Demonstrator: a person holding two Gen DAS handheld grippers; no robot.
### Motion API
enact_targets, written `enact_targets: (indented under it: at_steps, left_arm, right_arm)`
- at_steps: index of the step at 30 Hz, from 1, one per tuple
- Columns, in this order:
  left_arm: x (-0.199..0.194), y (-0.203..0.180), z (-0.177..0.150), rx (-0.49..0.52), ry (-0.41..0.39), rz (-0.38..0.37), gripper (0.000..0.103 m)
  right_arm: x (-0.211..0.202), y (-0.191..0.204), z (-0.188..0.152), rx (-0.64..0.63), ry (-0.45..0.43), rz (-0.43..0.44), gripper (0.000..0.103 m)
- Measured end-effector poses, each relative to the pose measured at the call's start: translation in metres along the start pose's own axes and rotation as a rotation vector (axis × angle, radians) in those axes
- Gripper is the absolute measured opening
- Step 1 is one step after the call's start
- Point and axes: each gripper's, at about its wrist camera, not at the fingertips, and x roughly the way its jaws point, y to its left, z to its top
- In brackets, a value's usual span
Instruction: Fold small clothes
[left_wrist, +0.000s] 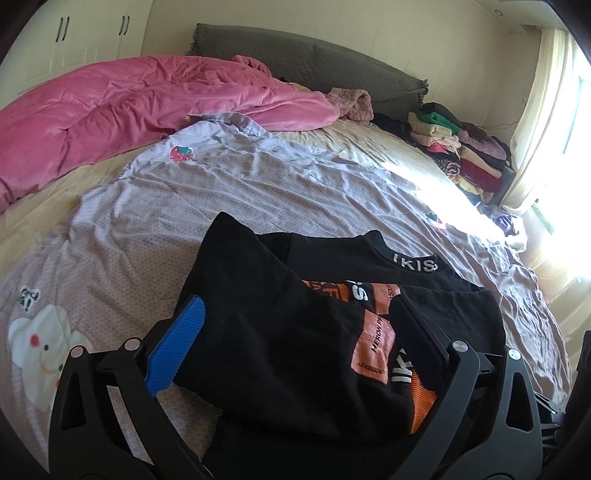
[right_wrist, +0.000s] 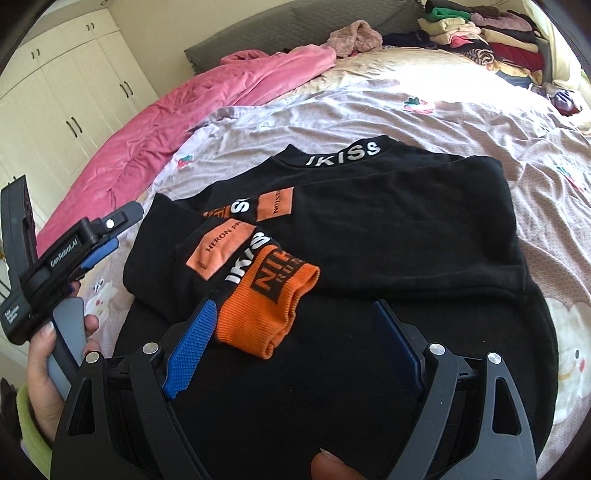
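Both cameras sit low and close over the bed (left_wrist: 258, 192), looking toward the headboard (left_wrist: 332, 70). Both see the black sweater (right_wrist: 388, 221) and pink blanket (left_wrist: 129, 103).

Black gripper frames (right_wrist: 295, 373), blue ribbed fingers (right_wrist: 192, 343), lime sleeve (right_wrist: 31, 424)

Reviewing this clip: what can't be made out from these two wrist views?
- Black sweatshirt hem: cut off by the bottom edge and gripper frames, both views.
- Orange cuff: lettering creased, partly unreadable, right view.
- Folded clothes stack: too small to count, left view.
- Left hand-held gripper fingertips: hidden behind its own body, right view.
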Motion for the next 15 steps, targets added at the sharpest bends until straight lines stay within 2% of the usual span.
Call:
enact_targets:
  at_steps: [8, 11, 15]
  left_arm:
    - [-0.005, 0.021, 0.006, -0.056, -0.02, 0.038, 0.094]
    - [-0.006, 0.029, 0.007, -0.096, -0.018, 0.028, 0.094]
    - [-0.008, 0.035, 0.009, -0.119, -0.022, 0.036, 0.094]
  right_arm:
    - [0.013, 0.013, -0.004, -0.02, 0.028, 0.003, 0.084]
    - [0.018, 0.017, -0.005, -0.029, 0.038, 0.007, 0.078]
    - [0.025, 0.019, -0.005, -0.029, 0.05, 0.005, 0.077]
